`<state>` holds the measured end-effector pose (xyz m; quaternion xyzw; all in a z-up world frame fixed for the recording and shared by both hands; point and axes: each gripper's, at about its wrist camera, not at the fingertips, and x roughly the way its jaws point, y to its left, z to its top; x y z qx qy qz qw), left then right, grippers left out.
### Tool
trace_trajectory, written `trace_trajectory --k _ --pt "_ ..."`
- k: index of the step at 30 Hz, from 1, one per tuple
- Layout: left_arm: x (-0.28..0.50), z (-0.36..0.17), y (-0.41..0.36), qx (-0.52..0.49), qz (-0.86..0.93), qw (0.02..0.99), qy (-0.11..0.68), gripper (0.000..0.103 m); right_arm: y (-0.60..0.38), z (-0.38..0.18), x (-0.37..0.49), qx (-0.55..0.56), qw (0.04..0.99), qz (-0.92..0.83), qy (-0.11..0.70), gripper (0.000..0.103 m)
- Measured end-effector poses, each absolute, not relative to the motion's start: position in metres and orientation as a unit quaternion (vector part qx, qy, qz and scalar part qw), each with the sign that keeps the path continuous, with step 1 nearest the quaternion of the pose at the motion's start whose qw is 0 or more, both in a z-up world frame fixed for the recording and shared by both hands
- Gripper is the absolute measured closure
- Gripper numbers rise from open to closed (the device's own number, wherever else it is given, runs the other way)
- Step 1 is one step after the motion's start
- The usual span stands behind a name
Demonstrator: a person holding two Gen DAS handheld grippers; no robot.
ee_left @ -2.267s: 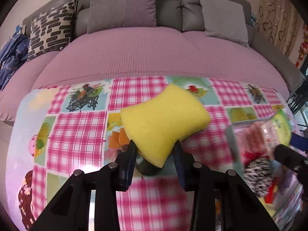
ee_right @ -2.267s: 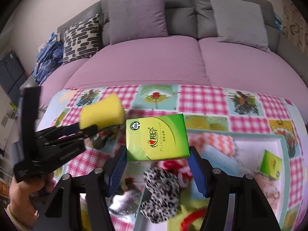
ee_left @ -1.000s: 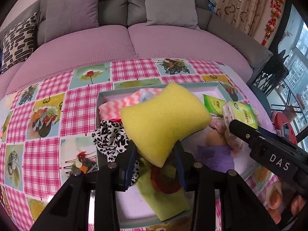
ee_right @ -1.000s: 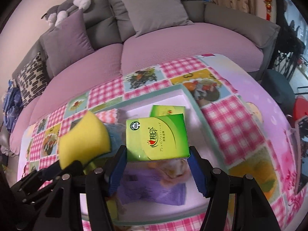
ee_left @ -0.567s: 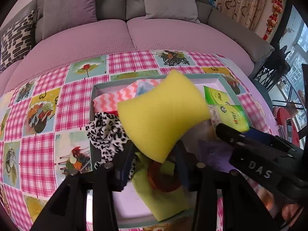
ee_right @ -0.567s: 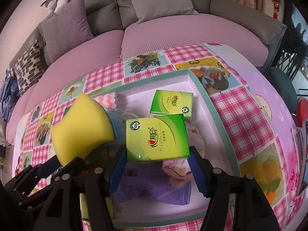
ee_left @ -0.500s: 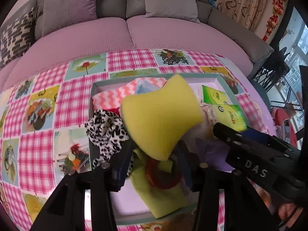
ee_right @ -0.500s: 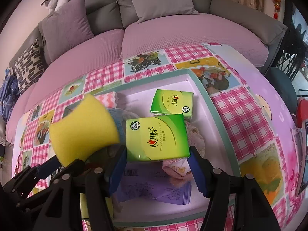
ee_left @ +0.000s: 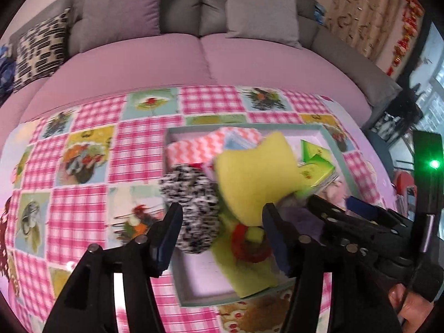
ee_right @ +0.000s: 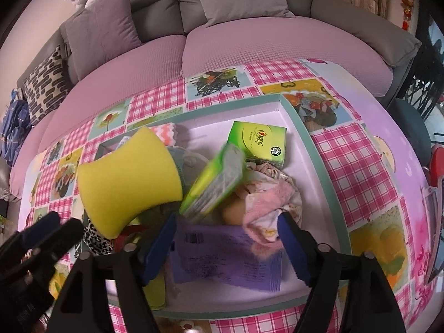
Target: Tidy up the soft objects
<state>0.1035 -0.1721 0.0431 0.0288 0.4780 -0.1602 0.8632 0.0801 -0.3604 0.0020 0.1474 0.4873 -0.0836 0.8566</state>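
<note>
Left wrist view: my left gripper (ee_left: 222, 219) stands with its jaws spread wide and nothing held. The yellow sponge (ee_left: 256, 176) sits blurred just ahead of the fingers, over the teal-rimmed tray (ee_left: 177, 291), beside a leopard-print plush (ee_left: 191, 208); I judge it to be dropping free. Its long axis runs away from me, far end tilted up and right. My right gripper (ee_left: 330, 208) enters from the right.

Right wrist view: my right gripper (ee_right: 226, 238) is likewise fully open and empty. The green tissue pack (ee_right: 215, 183) is blurred, tilted on edge over the tray's middle, long axis running lower-left to upper-right, touching the sponge (ee_right: 129, 179). A second tissue pack (ee_right: 256, 144) lies flat behind it; a pink cloth (ee_right: 270, 205) and a purple pack (ee_right: 224, 258) lie below.

To finish well, I judge both grippers should lift straight clear, so neither finger drags the settling items over the rim.
</note>
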Motion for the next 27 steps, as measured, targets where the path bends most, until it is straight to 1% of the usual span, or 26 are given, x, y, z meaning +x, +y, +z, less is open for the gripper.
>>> trace_trajectory --k 4,6,8,9,11,14,21,22,25,27 --pt "0.106 0.04 -0.152 0.028 -0.123 0.866 0.483 0.04 -0.359 0.005 0.076 0.147 0.858 -0.084 0.485 0.017" --pt "0.105 0.037 -0.142 0.038 -0.101 0.868 0.484 0.038 -0.356 0.008 0.072 0.144 0.859 -0.085 0.483 0.017" --pt "0.102 0.035 -0.132 0.043 -0.081 0.871 0.482 0.032 -0.353 0.01 0.069 0.141 0.861 -0.084 0.481 0.016" --pt "0.1 0.032 -0.124 0.039 -0.072 0.871 0.484 0.031 -0.349 0.01 0.066 0.138 0.862 -0.081 0.481 0.014" --pt "0.097 0.028 -0.112 0.028 -0.062 0.87 0.488 0.028 -0.342 0.011 0.061 0.131 0.863 -0.079 0.482 0.001" --pt "0.086 0.018 -0.098 0.021 -0.055 0.865 0.498 0.024 -0.33 0.011 0.054 0.122 0.865 -0.071 0.481 0.001" --pt "0.06 0.001 -0.065 0.031 -0.034 0.861 0.506 0.022 -0.3 0.006 0.033 0.101 0.866 -0.054 0.486 0.0" --pt "0.057 0.0 -0.06 0.029 -0.032 0.861 0.507 0.02 -0.295 0.004 0.03 0.096 0.865 -0.051 0.489 0.0" --pt "0.049 -0.005 -0.05 0.029 -0.025 0.861 0.508 0.008 -0.281 -0.005 0.022 0.08 0.863 -0.038 0.498 0.0" --pt "0.044 -0.007 -0.045 0.03 -0.02 0.861 0.507 0.008 -0.273 -0.009 0.016 0.074 0.861 -0.035 0.501 0.0"
